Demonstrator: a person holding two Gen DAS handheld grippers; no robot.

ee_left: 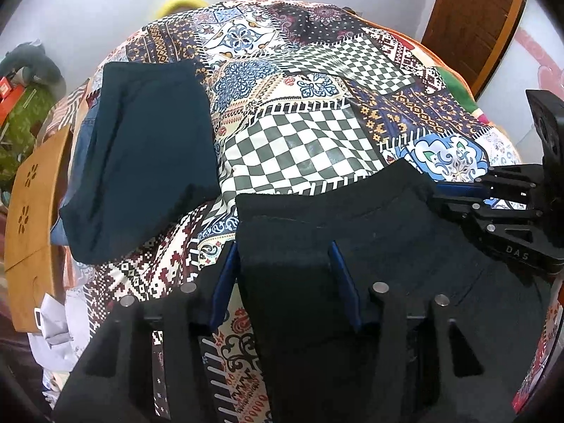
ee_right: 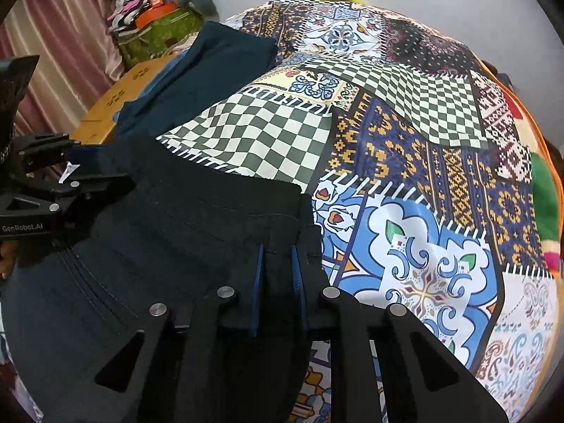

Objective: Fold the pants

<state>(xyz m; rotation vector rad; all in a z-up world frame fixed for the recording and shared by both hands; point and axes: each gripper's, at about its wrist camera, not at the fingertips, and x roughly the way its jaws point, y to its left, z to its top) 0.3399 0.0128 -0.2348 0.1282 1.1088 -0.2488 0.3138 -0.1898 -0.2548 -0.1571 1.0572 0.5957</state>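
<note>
Now my left gripper (ee_left: 282,275) straddles one corner of the black pants (ee_left: 352,232), jaws still apart and cloth between them, not yet squeezed. My right gripper (ee_right: 278,275) is pinched tight on the other corner. Those pants lie at the near edge of the patchwork bedspread (ee_right: 423,141). They look soft and floppy with some weight, so I judge the thick seamed edge is the best hold. Farther off, another dark folded garment (ee_left: 141,148) rests on the spread. I see no containers clearly.
</note>
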